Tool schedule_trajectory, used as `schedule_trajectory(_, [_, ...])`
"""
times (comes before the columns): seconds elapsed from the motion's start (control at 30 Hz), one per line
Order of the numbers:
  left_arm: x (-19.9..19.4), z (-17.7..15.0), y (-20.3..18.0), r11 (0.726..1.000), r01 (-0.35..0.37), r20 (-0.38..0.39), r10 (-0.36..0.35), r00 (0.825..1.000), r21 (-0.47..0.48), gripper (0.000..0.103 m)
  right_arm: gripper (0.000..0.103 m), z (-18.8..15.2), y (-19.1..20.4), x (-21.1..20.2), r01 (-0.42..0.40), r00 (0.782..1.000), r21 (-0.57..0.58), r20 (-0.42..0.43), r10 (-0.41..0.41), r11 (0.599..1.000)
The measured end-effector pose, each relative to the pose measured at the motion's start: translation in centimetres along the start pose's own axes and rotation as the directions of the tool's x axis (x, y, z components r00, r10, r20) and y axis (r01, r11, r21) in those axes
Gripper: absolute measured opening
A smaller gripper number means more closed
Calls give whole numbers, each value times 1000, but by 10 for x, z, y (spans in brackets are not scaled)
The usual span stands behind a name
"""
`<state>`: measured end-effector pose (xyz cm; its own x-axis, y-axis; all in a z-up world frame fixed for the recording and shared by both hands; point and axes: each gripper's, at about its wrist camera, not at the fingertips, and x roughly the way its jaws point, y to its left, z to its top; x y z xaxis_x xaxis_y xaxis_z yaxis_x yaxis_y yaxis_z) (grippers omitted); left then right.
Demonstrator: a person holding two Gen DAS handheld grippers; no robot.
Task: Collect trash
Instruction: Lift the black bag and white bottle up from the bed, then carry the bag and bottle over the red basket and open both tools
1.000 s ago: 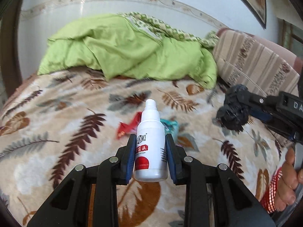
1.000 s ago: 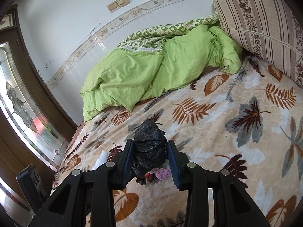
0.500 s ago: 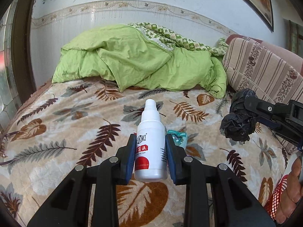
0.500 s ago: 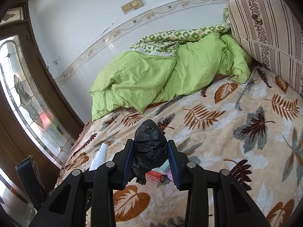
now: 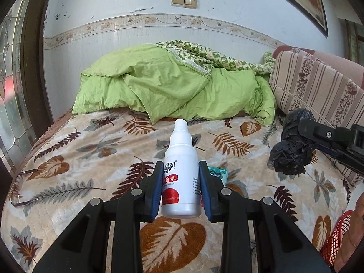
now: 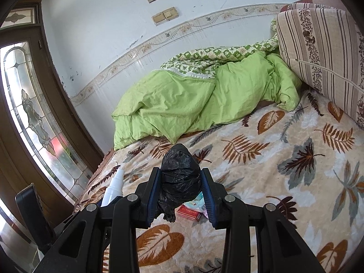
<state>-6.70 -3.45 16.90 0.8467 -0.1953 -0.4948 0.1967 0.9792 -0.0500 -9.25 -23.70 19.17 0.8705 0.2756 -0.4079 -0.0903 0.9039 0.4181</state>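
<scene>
My left gripper (image 5: 181, 188) is shut on a white plastic bottle (image 5: 180, 175) with a red label, held upright above the bed. My right gripper (image 6: 180, 192) is shut on a crumpled black plastic bag (image 6: 179, 177); the bag also shows in the left wrist view (image 5: 292, 151) at the right. The bottle's top shows in the right wrist view (image 6: 115, 187) at the left. On the leaf-patterned blanket (image 6: 261, 159) below lie a red packet (image 6: 188, 213) and a teal wrapper (image 5: 217, 174), partly hidden by the fingers.
A crumpled green quilt (image 5: 173, 91) lies at the bed's far side against the wall. A striped cushion (image 5: 318, 91) stands at the right. A red mesh basket (image 5: 336, 238) shows at the lower right edge. A glass-panelled door (image 6: 29, 113) is at the left.
Both grippers have risen and pulled back from the bed, each still holding its item. The red packet has dropped out of the left wrist view behind the bottle.
</scene>
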Motion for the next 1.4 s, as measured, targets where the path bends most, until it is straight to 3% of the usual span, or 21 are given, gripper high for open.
schedule_trajectory(0.4, [12, -9, 5, 1000, -13, -16, 13, 1000, -14, 29, 38, -15, -6, 1, 13, 1000, 14, -21, -12, 1000])
schedule_trajectory(1.4, [72, -41, 11, 998, 42, -119, -48, 992, -55, 29, 38, -43, -39, 66, 42, 991, 48, -132, -35, 998])
